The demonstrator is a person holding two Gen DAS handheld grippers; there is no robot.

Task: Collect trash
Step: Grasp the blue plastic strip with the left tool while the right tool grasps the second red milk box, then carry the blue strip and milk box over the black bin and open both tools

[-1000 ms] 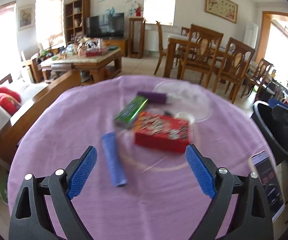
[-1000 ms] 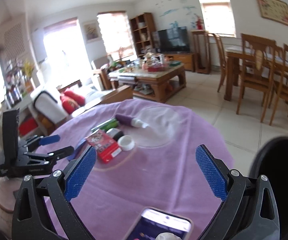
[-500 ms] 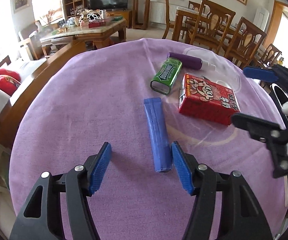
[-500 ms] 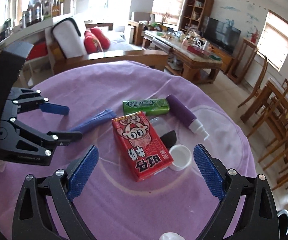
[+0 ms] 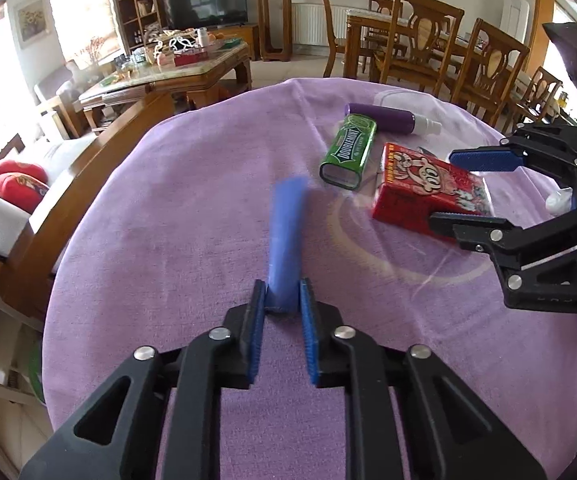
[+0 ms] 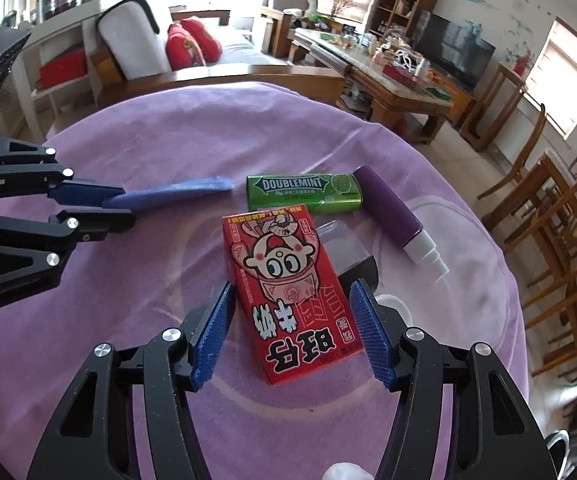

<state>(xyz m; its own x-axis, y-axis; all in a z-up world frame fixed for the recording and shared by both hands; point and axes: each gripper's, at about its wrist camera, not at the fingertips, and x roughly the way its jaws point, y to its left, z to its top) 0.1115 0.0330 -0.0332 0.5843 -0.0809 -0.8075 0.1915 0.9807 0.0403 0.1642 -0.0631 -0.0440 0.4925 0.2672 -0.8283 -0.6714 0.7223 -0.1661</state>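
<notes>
1. The left claw (image 5: pixel 282 300) has just been closing and now pinches the near end of the blue wrapper (image 5: pixel 286 236); the rest of the wrapper sticks out ahead of the claw and looks blurred
2. The hold is only at the tip of the wrapper, so I think it may swing or slip out when the claw lifts
3. The right claw (image 6: pixel 294 328) has also been closing; it is about half open, and the red carton (image 6: pixel 288 292) lies between its pads on the purple counter (image 6: pixel 148 152), but I cannot tell if the pads already touch it
4. The carton sits a little turned between the pads, so closing may twist it or push it against the white cap just beside the right pad
5. The green gum pack (image 6: pixel 304 192) and the purple spray bottle (image 6: pixel 392 212) lie just beyond the carton and could be knocked
6. Both claws point steeply down at the counter, coming from opposite sides, and are near each other, so they may collide
</notes>
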